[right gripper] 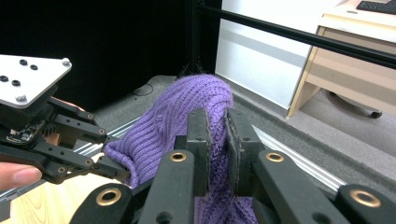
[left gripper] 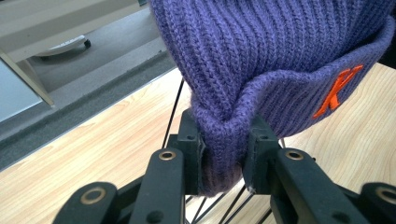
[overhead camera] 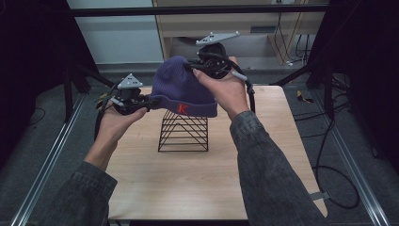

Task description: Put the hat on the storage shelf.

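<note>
A purple knit beanie (overhead camera: 181, 87) with an orange letter on its folded cuff hangs in the air over a black wire stand (overhead camera: 183, 132). My left gripper (overhead camera: 149, 101) is shut on the cuff's left end; the left gripper view shows the bunched cuff (left gripper: 224, 154) pinched between its jaws. My right gripper (overhead camera: 200, 66) is shut on the crown at the upper right, and knit fabric (right gripper: 217, 140) is squeezed between its pads. The left gripper (right gripper: 112, 170) also appears in the right gripper view, clamped on the beanie's far edge.
The stand sits mid-table on a light wooden tabletop (overhead camera: 211, 179). Metal rails (overhead camera: 51, 155) run along both sides of the table. A desk (overhead camera: 244, 23) and cables (overhead camera: 329, 155) lie behind and to the right.
</note>
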